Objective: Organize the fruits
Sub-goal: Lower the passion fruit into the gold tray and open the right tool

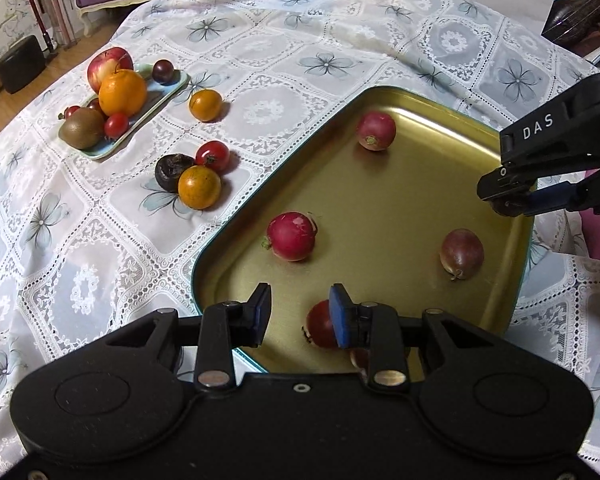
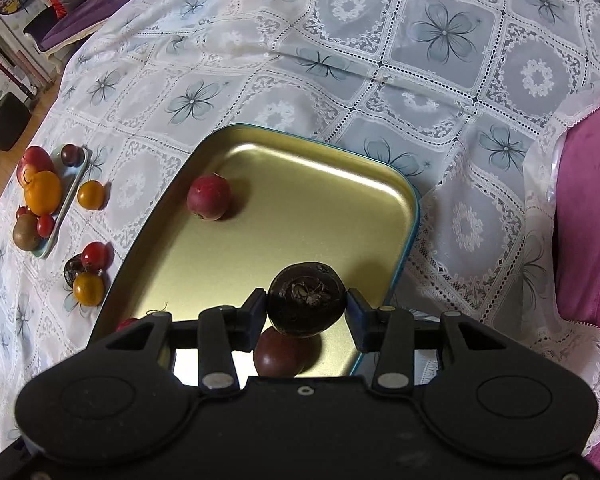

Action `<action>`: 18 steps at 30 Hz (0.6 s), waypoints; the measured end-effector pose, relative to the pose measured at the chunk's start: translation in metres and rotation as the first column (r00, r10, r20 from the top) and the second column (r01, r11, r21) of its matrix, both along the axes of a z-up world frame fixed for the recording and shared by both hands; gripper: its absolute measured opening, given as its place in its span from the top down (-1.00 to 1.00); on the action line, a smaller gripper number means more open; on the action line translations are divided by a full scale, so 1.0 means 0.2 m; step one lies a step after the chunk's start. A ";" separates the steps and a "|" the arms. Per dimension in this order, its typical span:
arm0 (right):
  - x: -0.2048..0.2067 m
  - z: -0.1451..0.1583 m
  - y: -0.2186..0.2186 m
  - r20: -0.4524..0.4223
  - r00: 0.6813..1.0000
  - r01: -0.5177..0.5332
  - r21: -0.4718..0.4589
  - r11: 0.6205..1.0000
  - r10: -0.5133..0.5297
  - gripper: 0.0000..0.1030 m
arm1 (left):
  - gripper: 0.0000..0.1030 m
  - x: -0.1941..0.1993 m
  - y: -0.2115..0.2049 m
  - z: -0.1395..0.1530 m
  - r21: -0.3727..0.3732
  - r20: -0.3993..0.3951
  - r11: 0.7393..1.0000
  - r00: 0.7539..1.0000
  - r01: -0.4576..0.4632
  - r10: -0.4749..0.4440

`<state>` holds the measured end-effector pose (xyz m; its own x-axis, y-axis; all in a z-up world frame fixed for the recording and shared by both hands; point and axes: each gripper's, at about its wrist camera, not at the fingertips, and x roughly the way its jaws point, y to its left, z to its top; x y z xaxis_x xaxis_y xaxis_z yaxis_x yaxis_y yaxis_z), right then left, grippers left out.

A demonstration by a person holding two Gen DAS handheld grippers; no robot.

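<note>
A gold tray point(image 1: 380, 184) with a teal rim lies on the lace tablecloth; it also shows in the right wrist view point(image 2: 300, 184). In it are red radishes point(image 1: 292, 236) point(image 1: 376, 130), a purple passion fruit point(image 1: 462, 254) and a dark red fruit point(image 1: 320, 324). My left gripper point(image 1: 300, 312) is open and empty, low over the tray's near end beside that dark red fruit. My right gripper point(image 2: 306, 306) is shut on a dark brown water chestnut point(image 2: 306, 304), held above the tray's right part over a purple fruit point(image 2: 280, 354). The right gripper also shows in the left wrist view point(image 1: 508, 196).
A small light blue dish point(image 1: 136, 116) at the far left holds an apple, an orange, a kiwi, tomatoes and a dark plum. Loose on the cloth are yellow-orange tomatoes point(image 1: 205, 105) point(image 1: 199, 187), a red tomato point(image 1: 213, 156) and another dark chestnut point(image 1: 172, 172). A pink cushion point(image 2: 588, 220) is at right.
</note>
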<state>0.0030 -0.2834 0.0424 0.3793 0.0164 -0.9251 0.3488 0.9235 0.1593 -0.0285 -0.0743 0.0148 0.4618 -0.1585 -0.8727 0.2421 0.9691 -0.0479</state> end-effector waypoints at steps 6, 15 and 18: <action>0.01 -0.02 0.02 -0.013 1.000 -0.004 -0.002 1.000 0.004 0.13 | 0.22 0.00 0.01 -0.02 0.001 -0.015 1.000 1.000 -0.013 0.013; 0.03 -0.05 0.05 -0.036 0.999 -0.022 0.009 1.000 0.022 0.11 | 0.20 0.01 0.02 -0.03 0.000 -0.036 1.000 0.999 -0.017 0.017; 0.03 -0.06 0.04 -0.039 0.999 -0.014 0.017 1.000 0.015 0.11 | 0.19 0.01 0.02 -0.03 0.002 -0.039 1.000 0.999 -0.018 0.018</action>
